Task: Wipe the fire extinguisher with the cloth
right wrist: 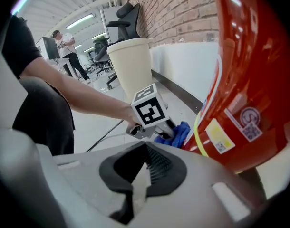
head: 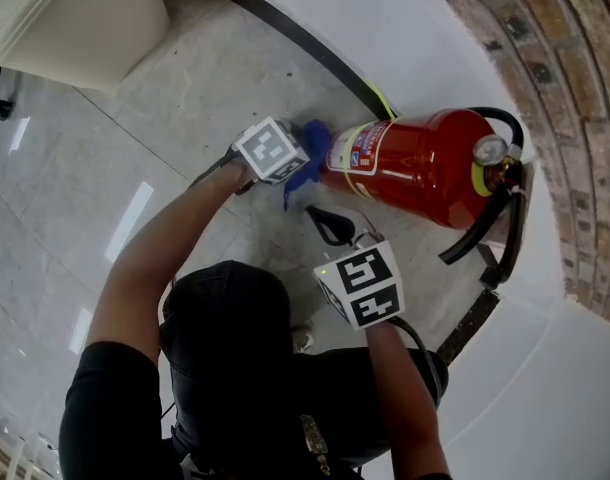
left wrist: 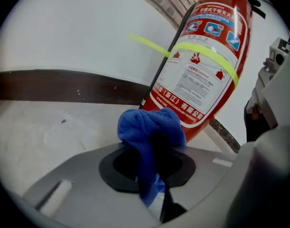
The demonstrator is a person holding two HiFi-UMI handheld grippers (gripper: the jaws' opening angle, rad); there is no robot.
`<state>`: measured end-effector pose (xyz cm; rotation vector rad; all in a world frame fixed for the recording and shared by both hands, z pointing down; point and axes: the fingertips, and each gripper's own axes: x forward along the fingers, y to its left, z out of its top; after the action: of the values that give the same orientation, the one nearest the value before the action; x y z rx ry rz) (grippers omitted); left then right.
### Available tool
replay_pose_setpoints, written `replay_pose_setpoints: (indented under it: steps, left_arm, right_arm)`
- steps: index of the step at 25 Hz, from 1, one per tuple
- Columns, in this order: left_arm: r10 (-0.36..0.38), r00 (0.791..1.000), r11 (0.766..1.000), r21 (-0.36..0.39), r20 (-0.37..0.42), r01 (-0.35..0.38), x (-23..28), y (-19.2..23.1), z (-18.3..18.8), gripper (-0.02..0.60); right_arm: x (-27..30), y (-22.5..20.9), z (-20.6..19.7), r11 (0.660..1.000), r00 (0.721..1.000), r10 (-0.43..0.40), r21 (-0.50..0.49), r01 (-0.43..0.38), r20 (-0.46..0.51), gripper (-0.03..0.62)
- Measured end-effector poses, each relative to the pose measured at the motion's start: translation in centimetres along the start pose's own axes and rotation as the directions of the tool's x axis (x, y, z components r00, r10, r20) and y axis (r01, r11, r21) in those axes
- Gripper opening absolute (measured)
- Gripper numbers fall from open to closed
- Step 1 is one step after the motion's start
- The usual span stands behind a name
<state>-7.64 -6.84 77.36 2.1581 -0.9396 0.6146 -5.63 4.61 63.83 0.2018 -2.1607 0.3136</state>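
**A:** Room around the fire extinguisher (head: pixel 415 168)?

**B:** Tight on the far side. It stands close by the curved white wall (head: pixel 405 28) and its dark skirting strip (head: pixel 285 30), with brick (head: pixel 545 58) beyond. The near side faces open pale floor (head: pixel 85 198), and a cream-coloured seat (head: pixel 65 18) stands well apart at that floor's far edge.

**A:** And the cloth?

**B:** The blue cloth (head: pixel 307 158) is pinched in the left gripper (head: pixel 297 171) and bunches out past the jaw tips. It sits right at the bottom edge of the red cylinder, below the label. I cannot tell whether it touches.

**A:** The other side?

**B:** The right gripper (head: pixel 332 226) has its jaws together with nothing between them. It hangs just beside the cylinder's near flank, apart from the left one. A black hose (head: pixel 475 228) runs down from the valve head on the side away from both grippers.
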Motion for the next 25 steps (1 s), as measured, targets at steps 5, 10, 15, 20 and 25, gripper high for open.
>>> replay_pose_setpoints:
  steps: [5, 10, 15, 20, 25]
  left_arm:
    - [-0.045, 0.999, 0.998, -0.045, 0.026, 0.046, -0.8, -2.7, -1.5, 0.069]
    - [-0.112, 0.993, 0.992, -0.054, 0.029, 0.114, -1.2, -6.1, -2.3, 0.069]
    - [-0.081, 0.994, 0.992, -0.088, 0.077, 0.087, -4.1, -6.4, 0.5, 0.066]
    - [0.049, 0.982, 0.996, -0.088, 0.184, -0.033, -9.8, -5.1, 9.3, 0.066]
    - [0.050, 0.978, 0.999, -0.016, 0.202, -0.048, -13.7, -6.2, 16.3, 0.066]
  right_arm:
    - [-0.1, -0.2, -1.5, 1.000, 0.999, 0.007, -0.021, -0.008, -0.048, 0.003]
    - [-1.4, 0.9, -2.6, 0.998, 0.997, 0.038, -0.053, -0.041, -0.064, 0.003]
    - [-4.5, 1.2, -1.8, 0.997, 0.998, 0.044, -0.056, -0.047, -0.045, 0.003]
    - [-9.9, 2.3, 2.2, 0.998, 0.998, 0.046, -0.031, -0.045, 0.035, 0.003]
    - [-17.0, 3.4, 6.5, 0.999, 0.988, 0.041, 0.007, -0.042, 0.150, 0.003]
